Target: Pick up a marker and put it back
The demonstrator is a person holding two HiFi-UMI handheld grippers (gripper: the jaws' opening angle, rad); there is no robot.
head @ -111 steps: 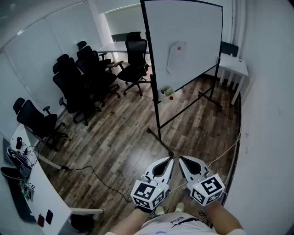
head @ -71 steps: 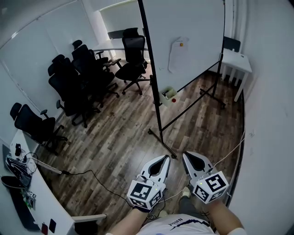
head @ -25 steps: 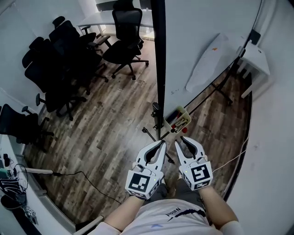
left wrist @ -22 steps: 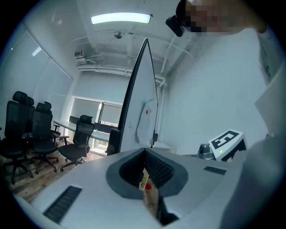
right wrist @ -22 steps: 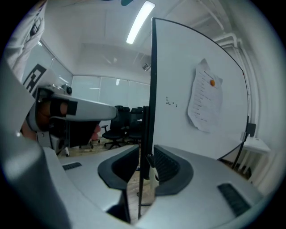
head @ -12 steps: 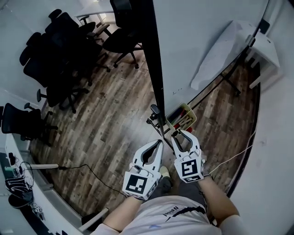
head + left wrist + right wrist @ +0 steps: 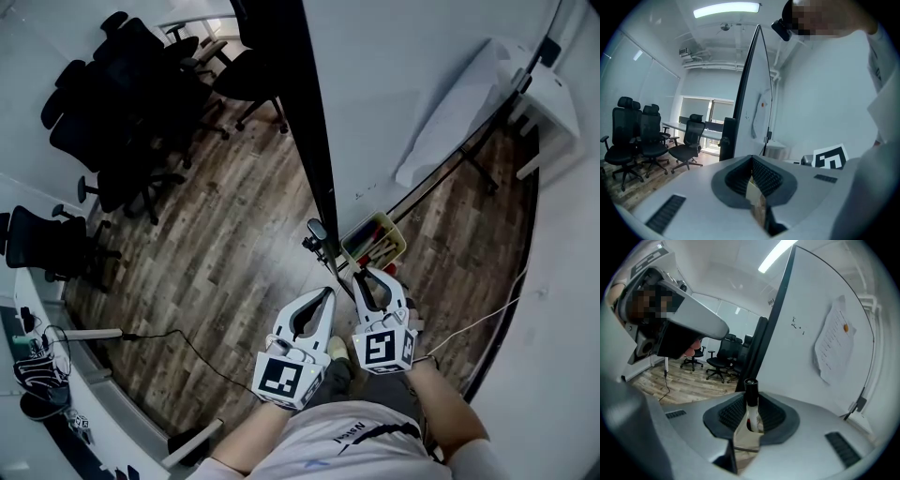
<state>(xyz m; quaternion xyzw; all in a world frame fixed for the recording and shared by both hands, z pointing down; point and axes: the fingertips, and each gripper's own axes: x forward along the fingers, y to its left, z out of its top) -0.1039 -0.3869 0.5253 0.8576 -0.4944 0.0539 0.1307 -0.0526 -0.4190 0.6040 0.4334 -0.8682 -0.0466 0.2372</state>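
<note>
A marker [image 7: 751, 401] with a white body and a black cap stands upright between my right gripper's [image 7: 749, 420] jaws, which are closing on it; the pads look pressed against its sides. In the head view that right gripper [image 7: 373, 277] reaches to the near edge of the yellowish marker box [image 7: 375, 240] hung at the bottom of the whiteboard [image 7: 422, 75]. Red and dark markers lie in the box. My left gripper [image 7: 322, 294] hangs beside it on the left, shut and empty, with its jaw tips [image 7: 753, 161] meeting.
The whiteboard's black frame post [image 7: 302, 122] rises just ahead, with a clamp [image 7: 316, 234] at its foot. A paper sheet [image 7: 448, 112] hangs on the board. Black office chairs [image 7: 122, 103] stand at the far left, a white table [image 7: 555, 98] at the right, a cable [image 7: 178, 339] on the floor.
The person walked up to the whiteboard. Over the last second my right gripper moved forward to the marker box; the left stayed alongside, shut.
</note>
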